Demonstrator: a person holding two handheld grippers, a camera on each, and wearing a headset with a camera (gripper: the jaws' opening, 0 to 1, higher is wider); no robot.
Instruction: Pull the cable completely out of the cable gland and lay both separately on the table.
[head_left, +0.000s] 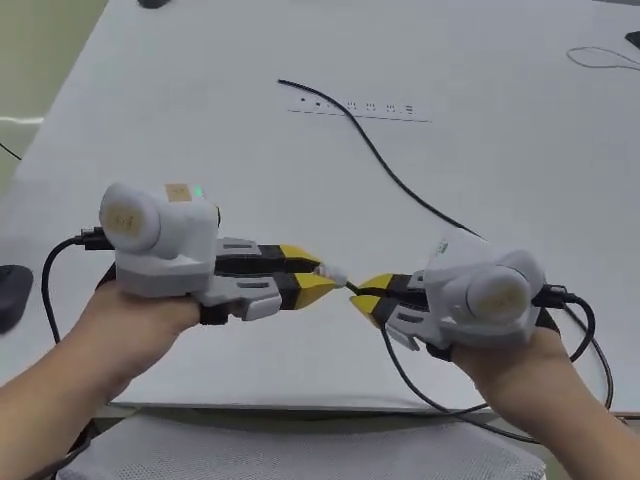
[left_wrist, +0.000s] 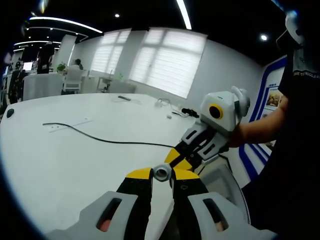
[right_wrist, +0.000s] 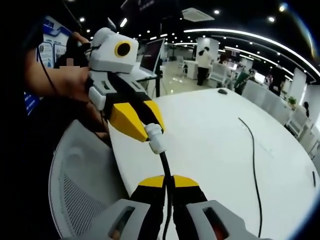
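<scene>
A small white cable gland hangs above the table's front edge, and my left gripper is shut on it. In the left gripper view the gland sits between the yellow tips. A thin black cable runs from the far table back to my right gripper, which is shut on it just behind the gland. In the right gripper view the cable rises from the yellow jaws into the gland, so the cable is still threaded in it.
The white table stretches away, with a row of printed marks near the cable's far end. A grey mesh chair stands under the front edge. A thin wire lies at the far right.
</scene>
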